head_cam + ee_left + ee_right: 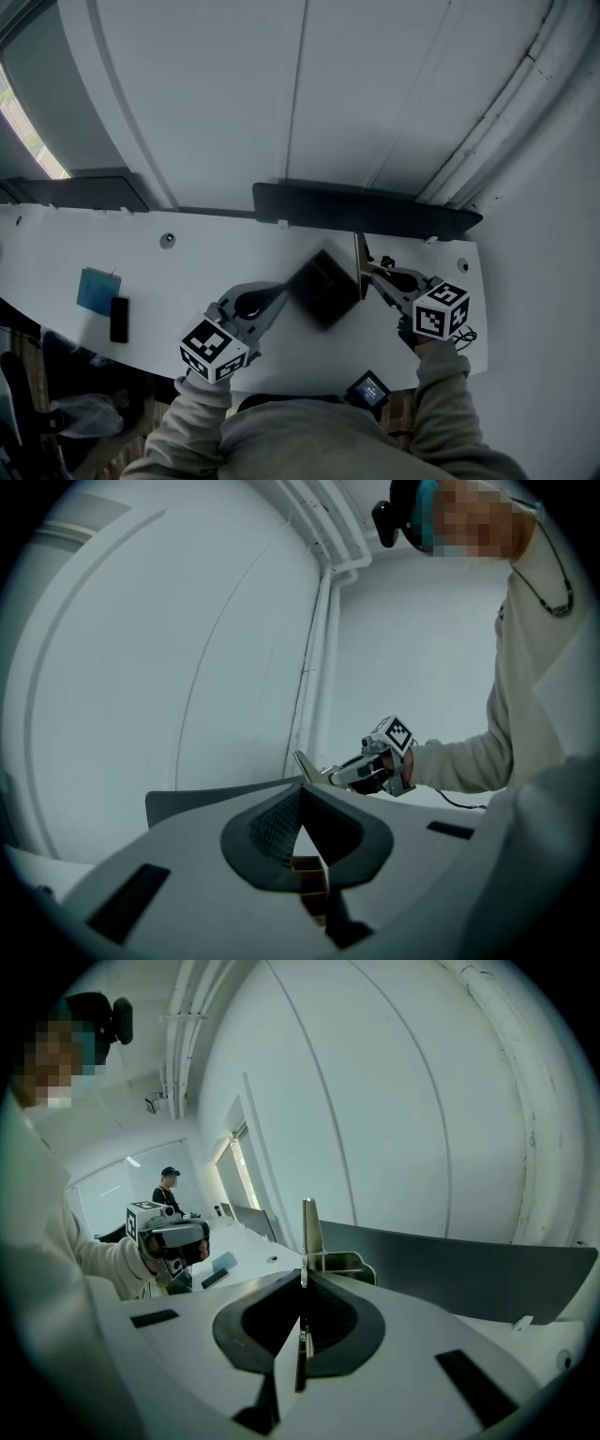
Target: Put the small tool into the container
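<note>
A dark square container (325, 289) is held tilted above the white table (187, 272). My left gripper (281, 296) is shut on its left wall, which shows as a brown ribbed edge (309, 881) between the jaws in the left gripper view. My right gripper (370, 273) is shut on a small thin metal tool (359, 265). Its flat blade (307, 1227) stands upright out of the jaws just right of the container. The tool is outside the container and close to its right edge. From the left gripper view, the right gripper (323, 776) and the tool tip (302, 763) show straight ahead.
A blue card (98, 290) and a black phone (119, 319) lie on the table at the left. A long dark panel (366, 209) runs along the table's back edge against the wall. A small screen device (368, 388) sits at my waist. A person (169, 1185) stands far off.
</note>
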A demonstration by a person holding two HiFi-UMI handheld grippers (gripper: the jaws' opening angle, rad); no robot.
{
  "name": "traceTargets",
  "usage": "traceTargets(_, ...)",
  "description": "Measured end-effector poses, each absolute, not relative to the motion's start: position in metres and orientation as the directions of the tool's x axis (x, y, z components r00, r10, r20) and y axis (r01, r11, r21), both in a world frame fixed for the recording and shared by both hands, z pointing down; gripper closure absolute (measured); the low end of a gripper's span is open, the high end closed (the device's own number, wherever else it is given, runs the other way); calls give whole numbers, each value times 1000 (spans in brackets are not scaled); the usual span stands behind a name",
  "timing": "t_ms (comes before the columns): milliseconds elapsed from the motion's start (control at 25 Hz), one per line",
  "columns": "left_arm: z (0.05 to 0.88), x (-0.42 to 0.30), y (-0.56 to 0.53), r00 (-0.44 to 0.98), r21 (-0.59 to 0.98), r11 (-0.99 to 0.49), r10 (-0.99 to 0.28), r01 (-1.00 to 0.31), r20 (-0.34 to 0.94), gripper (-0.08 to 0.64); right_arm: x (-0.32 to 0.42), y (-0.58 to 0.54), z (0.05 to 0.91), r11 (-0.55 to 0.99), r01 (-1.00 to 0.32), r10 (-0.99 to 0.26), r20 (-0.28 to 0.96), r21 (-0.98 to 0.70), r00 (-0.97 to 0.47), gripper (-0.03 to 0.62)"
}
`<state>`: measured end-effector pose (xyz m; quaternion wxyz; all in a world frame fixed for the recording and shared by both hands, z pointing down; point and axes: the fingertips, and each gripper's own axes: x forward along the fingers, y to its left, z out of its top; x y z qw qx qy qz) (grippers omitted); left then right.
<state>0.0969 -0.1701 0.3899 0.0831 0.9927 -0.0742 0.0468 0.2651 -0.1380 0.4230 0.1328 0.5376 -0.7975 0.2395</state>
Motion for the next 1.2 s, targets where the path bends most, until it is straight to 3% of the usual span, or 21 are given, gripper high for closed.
traceTargets(1200,417,60,-179,963,210,-944,-225,-253,149,558,269,-168,484,334,-917,-695,599,-220,-397,571)
